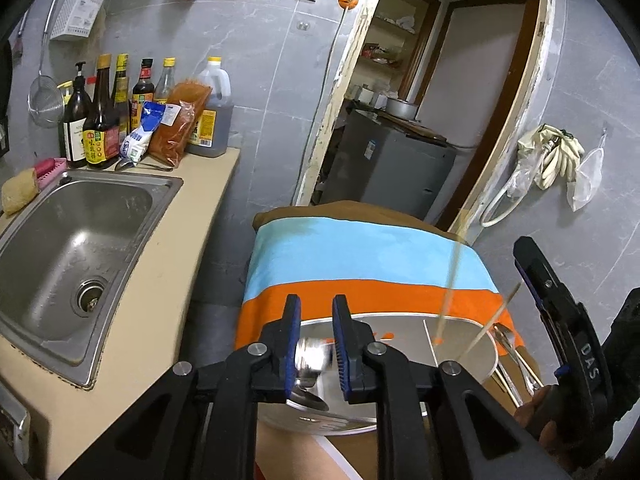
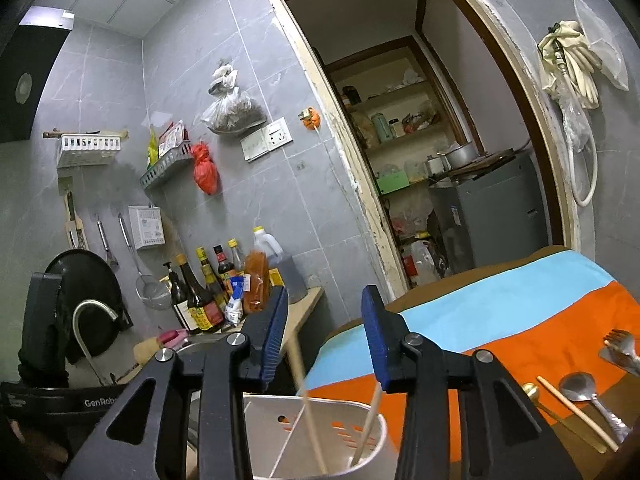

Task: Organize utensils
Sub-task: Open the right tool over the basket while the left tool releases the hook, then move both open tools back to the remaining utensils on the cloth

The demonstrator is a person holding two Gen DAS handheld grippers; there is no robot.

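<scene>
A white utensil holder (image 2: 320, 440) with a divider stands on the striped cloth (image 2: 520, 312); two wooden chopsticks (image 2: 306, 400) lean in it. It also shows in the left wrist view (image 1: 460, 344). My left gripper (image 1: 316, 344) holds a blurred metal spoon (image 1: 314, 360) between its pads, above the holder's left side. My right gripper (image 2: 324, 336) is open and empty, right above the holder. On the cloth at the right lie a spoon (image 2: 580, 388), a fork (image 2: 620, 346), a chopstick (image 2: 576, 412) and a gold utensil (image 2: 532, 392).
A steel sink (image 1: 72, 264) sits in the beige counter (image 1: 176, 272) to the left, with sauce bottles (image 1: 104, 120) and packets behind it. A faucet (image 2: 92, 312) and black pan (image 2: 84, 280) stand at the far left. A doorway (image 2: 432, 160) opens behind the table.
</scene>
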